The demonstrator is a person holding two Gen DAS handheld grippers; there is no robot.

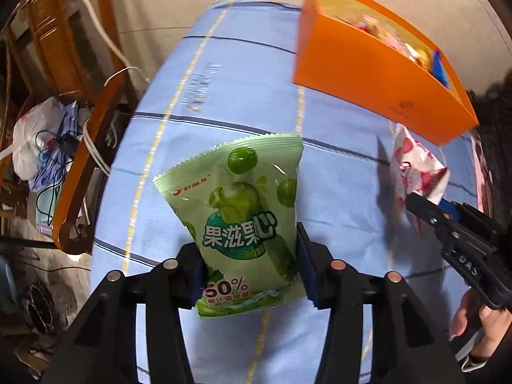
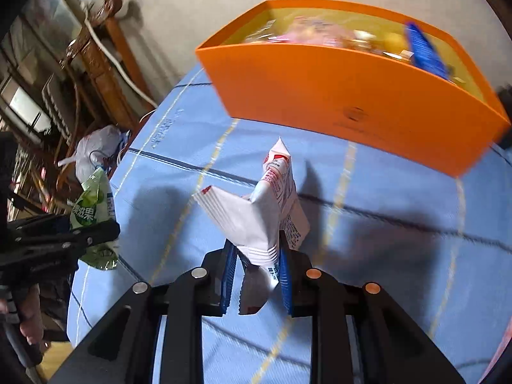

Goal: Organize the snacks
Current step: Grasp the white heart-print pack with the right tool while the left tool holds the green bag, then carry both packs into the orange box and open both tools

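The left gripper (image 1: 251, 275) is clamping a green packet (image 1: 243, 220); the right gripper (image 2: 257, 280) is pinching a white packet (image 2: 259, 224) before the orange box (image 2: 352, 108).

Contents of orange box (image 2: 345, 96) motion-blurred, mostly behind near wall (pink, yellow, blue wrappers, no brands readable). Lower part of green packet (image 1: 246, 224) partly covered by pads. Print on white packet (image 2: 272, 211) too small to read.

A light blue cloth (image 1: 243, 73) with dark and pale yellow stripes covers the supporting surface. An orange box (image 2: 336, 96) stands on it towards the far edge, open at the top and holding assorted wrapped snacks (image 2: 320, 36).
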